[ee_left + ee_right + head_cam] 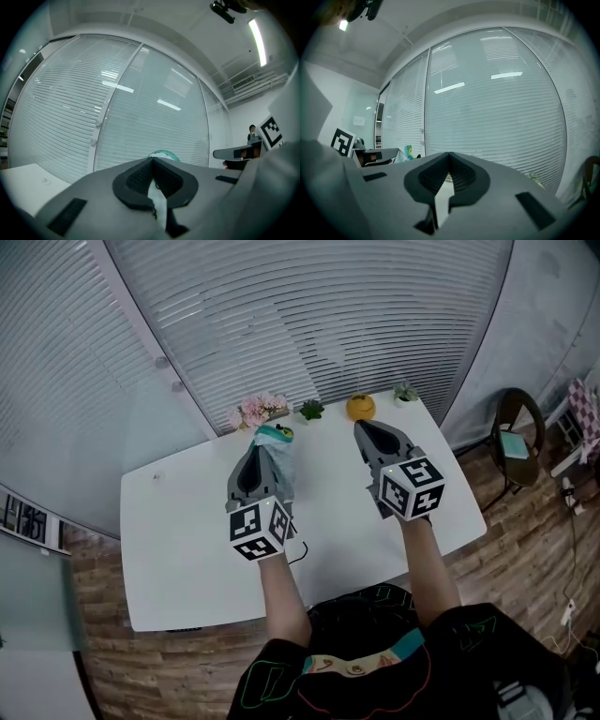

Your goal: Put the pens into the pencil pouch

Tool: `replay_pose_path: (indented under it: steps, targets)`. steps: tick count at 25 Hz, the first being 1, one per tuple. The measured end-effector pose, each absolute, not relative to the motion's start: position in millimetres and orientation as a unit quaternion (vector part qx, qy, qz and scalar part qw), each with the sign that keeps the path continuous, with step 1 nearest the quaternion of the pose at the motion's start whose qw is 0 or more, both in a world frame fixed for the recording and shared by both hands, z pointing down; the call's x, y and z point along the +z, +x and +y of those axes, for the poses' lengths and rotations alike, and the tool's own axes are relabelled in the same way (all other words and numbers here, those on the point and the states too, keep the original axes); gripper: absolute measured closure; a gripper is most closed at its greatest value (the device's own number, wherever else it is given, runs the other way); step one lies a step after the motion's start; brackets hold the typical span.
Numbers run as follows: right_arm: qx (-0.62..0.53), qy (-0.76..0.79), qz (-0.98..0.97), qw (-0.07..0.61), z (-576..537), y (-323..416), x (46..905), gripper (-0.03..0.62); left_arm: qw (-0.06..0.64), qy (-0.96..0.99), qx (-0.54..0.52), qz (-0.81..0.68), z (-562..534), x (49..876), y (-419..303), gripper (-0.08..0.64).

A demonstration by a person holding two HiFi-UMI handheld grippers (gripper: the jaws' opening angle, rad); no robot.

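My left gripper (265, 437) is held level above the white table (178, 549), its jaws closed on a pale fabric pencil pouch (283, 465) with a teal rim. In the left gripper view the teal rim (162, 153) shows just past the closed jaw tips of the left gripper (152, 160). The right gripper (361, 427) hovers beside it to the right, shut with nothing in it; the right gripper view shows the right gripper (449, 154) with its jaws touching. I see no pen in any view. A thin dark line (300, 553) lies on the table below the left cube.
Along the table's far edge stand pink flowers (258, 410), a small green plant (311, 410), an orange round thing (361, 407) and another small plant (406, 392). A glass wall with blinds rises behind. A chair (516, 432) stands on the wooden floor at the right.
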State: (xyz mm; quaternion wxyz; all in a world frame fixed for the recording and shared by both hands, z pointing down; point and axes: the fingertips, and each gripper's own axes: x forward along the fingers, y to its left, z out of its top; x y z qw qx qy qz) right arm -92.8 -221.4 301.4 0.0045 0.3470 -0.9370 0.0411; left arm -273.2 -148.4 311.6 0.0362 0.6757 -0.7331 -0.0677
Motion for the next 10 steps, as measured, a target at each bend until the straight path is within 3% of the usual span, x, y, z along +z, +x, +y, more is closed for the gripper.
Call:
replay_pose_path:
  steps: [10]
  targets:
    - [0.028,0.352,-0.936,0.004,-214.7,-97.7,298.8,0.591,0.042,0.686,-0.080,-0.722,-146.4,311.4,-276.3,0.561]
